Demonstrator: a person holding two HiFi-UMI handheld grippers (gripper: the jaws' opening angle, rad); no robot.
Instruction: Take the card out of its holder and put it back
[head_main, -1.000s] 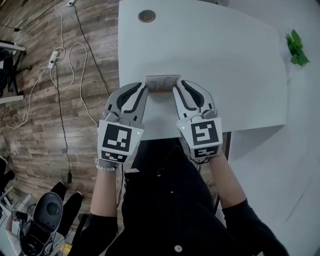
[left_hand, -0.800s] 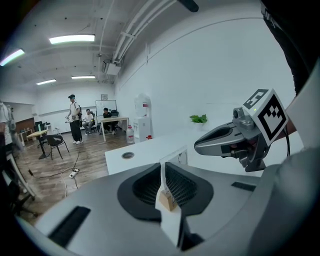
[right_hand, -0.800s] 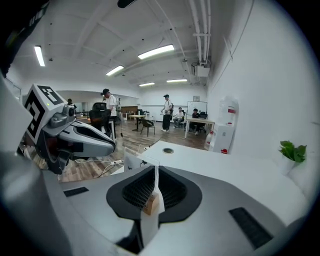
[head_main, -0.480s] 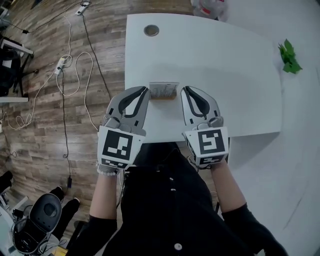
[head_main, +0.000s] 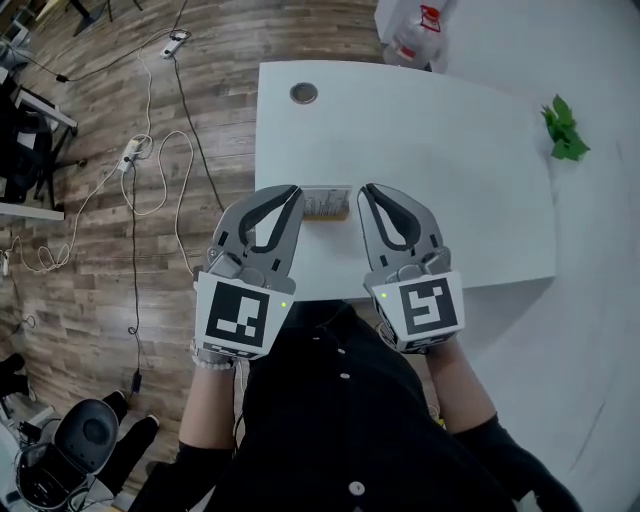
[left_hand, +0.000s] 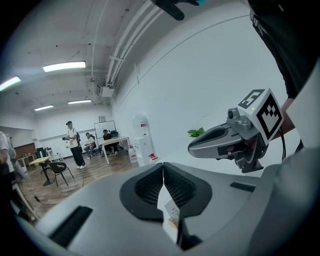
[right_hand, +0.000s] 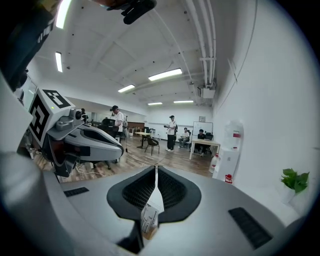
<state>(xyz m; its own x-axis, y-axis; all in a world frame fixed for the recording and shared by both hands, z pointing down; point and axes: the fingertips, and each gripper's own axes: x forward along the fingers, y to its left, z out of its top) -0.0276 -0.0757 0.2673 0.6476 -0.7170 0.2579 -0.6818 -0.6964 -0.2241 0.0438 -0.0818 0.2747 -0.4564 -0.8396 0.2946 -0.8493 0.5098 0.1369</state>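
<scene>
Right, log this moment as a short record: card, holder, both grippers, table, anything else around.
card: seated in its holder, printed face showing
holder: brown strip under the card, on the table
left gripper: at the card's left end, jaws closed with the card between them
right gripper: at the card's right end, jaws closed with the card between them
table: white, with a round cable port near its far left corner
surroundings: green plant to the right, cables on the wood floor

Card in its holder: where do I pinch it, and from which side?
Pinch the card on its exposed upper part, above the holder, across its faces. It stands on edge with one end toward each gripper, so the left gripper, now shut, could probably come in from the left end.
</scene>
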